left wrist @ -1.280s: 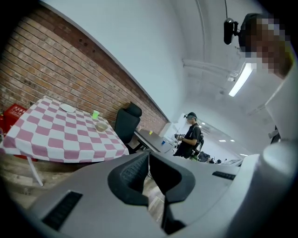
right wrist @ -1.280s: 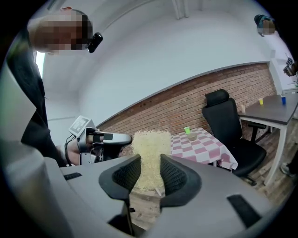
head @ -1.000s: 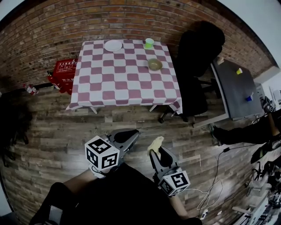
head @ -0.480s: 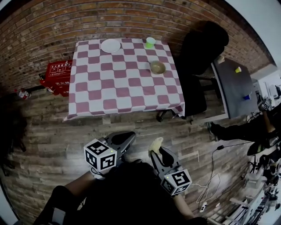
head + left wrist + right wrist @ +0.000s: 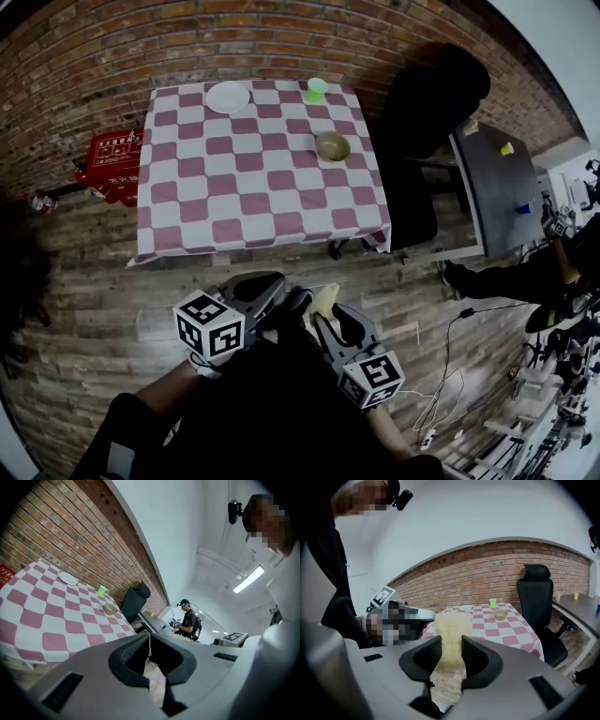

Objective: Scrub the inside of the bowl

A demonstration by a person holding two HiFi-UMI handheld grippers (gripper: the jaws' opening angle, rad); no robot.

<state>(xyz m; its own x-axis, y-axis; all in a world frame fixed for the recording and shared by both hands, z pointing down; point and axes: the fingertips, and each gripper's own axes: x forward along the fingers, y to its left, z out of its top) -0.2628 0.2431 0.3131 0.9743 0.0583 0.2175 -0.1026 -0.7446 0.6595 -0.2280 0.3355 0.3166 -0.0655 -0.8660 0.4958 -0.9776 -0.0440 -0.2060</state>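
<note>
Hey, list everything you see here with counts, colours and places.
table: 1, red-and-white checked cloth, by the brick wall
plate: 1, white, table's far left
cup: 1, green, table's far right
bowl: 1, tan, table's right side
office chair: 1, black, right of the table
box: 1, red, floor left of the table
desk: 1, grey, far right
sponge: 1, pale yellow, in the right claw
left claw: 1, grey, shut, empty
right claw: 1, grey, shut on the sponge

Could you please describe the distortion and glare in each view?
Head view: fisheye bows the pink-and-white checked tablecloth at its edges. Left gripper view: the ceiling strip light is blown out white. Right gripper view: the red brick wall curves into an arch.
</note>
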